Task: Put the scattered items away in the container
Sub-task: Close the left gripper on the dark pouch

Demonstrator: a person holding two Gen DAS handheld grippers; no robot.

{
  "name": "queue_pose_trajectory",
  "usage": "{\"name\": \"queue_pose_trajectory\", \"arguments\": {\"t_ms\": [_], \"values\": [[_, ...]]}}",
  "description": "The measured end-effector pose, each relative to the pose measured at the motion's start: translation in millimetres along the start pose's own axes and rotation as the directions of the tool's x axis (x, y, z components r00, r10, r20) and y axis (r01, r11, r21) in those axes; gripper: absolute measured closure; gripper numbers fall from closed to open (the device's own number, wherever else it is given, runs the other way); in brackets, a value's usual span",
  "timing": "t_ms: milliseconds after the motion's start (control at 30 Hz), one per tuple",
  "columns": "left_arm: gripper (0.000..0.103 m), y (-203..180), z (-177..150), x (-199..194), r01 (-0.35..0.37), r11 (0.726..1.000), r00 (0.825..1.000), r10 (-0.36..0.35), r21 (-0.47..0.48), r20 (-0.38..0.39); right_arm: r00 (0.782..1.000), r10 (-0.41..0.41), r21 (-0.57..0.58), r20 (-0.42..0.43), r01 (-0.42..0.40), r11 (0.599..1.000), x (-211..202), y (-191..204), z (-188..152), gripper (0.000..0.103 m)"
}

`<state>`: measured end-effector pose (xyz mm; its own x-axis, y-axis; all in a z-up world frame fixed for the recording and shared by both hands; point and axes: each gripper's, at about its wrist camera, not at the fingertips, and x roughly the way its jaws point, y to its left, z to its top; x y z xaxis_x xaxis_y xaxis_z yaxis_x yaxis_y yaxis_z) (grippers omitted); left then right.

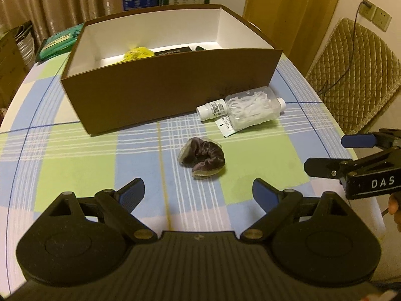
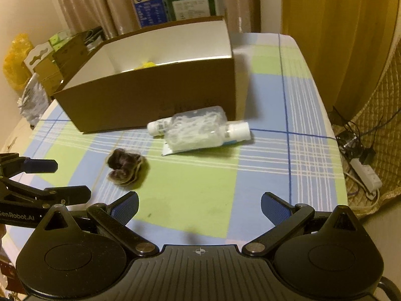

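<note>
A brown cardboard box (image 1: 160,85) with a white inside stands on the checked tablecloth; it also shows in the right wrist view (image 2: 140,100). Inside lie a yellow item (image 1: 138,53) and a dark flat item (image 1: 173,51). In front of it lie a dark purple scrunchie (image 1: 203,160) (image 2: 125,166), a clear bottle of white floss picks (image 1: 253,107) (image 2: 200,128), a small white bottle (image 1: 211,109) (image 2: 159,126) and a flat sachet (image 1: 226,125). My left gripper (image 1: 198,193) is open just short of the scrunchie. My right gripper (image 2: 199,208) is open and empty above the cloth.
A quilted chair (image 1: 356,75) stands to the right of the table. A green packet (image 1: 60,41) lies behind the box on the left. Cartons (image 2: 170,2) stand behind the table. A power strip (image 2: 367,173) lies on the floor at right.
</note>
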<state>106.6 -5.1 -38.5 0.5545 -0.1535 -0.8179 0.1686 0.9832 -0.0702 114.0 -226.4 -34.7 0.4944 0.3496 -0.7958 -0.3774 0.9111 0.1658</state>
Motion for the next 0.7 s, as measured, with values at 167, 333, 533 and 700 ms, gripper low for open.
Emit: {"name": "queue_pose_trajectory", "arguments": {"t_ms": [167, 333, 533, 700], "values": [[0.015, -4.3, 7.0, 20.1, 0.003, 0.999, 1.0, -0.002, 0.051, -0.019, 1.0, -0.019, 0.014, -0.008, 0.019, 1.0, 10.1, -8.1, 3.8, 0.002], [0.016, -5.6, 13.9, 39.1, 0.007, 0.996, 0.999, -0.005, 0.084, -0.035, 1.0, -0.022, 0.016, -0.015, 0.023, 1.0, 21.7, -11.7, 6.7, 0.002], [0.022, -4.7, 28.4, 63.6, 0.013, 0.992, 1.0, -0.01, 0.123, -0.027, 0.999, -0.026, 0.013, -0.018, 0.027, 1.0, 32.9, -15.1, 12.2, 0.002], [0.029, -3.8, 37.5, 83.5, 0.018, 0.986, 0.999, -0.013, 0.164, -0.03, 0.999, -0.032, 0.018, -0.018, 0.032, 0.999, 39.6, -19.1, 18.2, 0.002]]}}
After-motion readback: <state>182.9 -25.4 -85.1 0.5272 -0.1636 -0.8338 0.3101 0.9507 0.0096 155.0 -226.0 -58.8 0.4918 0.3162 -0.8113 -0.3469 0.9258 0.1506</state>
